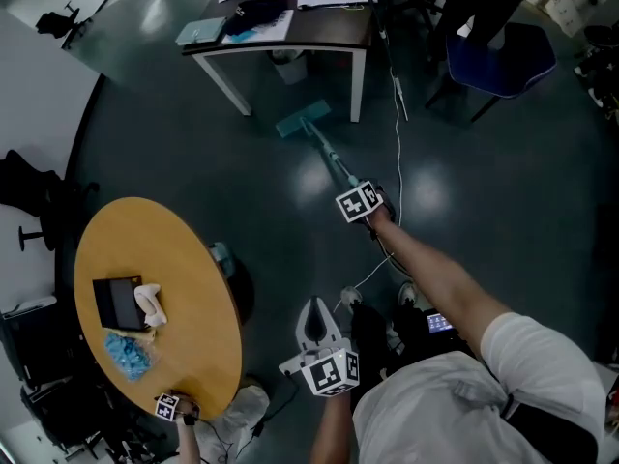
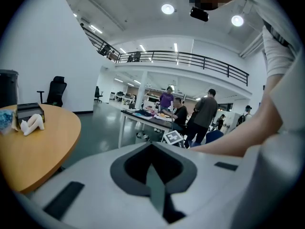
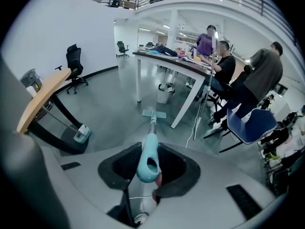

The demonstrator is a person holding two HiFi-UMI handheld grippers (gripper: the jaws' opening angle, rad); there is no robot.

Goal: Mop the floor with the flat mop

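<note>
So here's where we're at: the flat mop (image 1: 327, 153) is in our right tongs (image 3: 148, 168), which are pinched around the teal grip at the top end of the handle. The left tongs (image 1: 317, 325) sit close in by our body, pressed together with nothing in them, well apart from the handle.

The bit that matters for the next push or pull is that the mop's long axis runs straight out from the right tongs, away from us and a little to the left. It ends at the mop head (image 1: 303, 120), which lies flat on the floor (image 1: 193, 133) just beside the front leg of the rectangular table (image 1: 319, 29). So the right hand is the one steering, and the left is the far one. We reckon any stroke has to go along that line or sweep sideways without knocking the table leg. A white cable (image 1: 398, 153) trails on the floor just right of the handle, so watch that too.

Head count:
- one mop
- two tongs
- two tables, counting the round wooden table (image 1: 203, 346) on our left

The floor is shiny everywhere, so we can't tell how much of it has been mopped.
</note>
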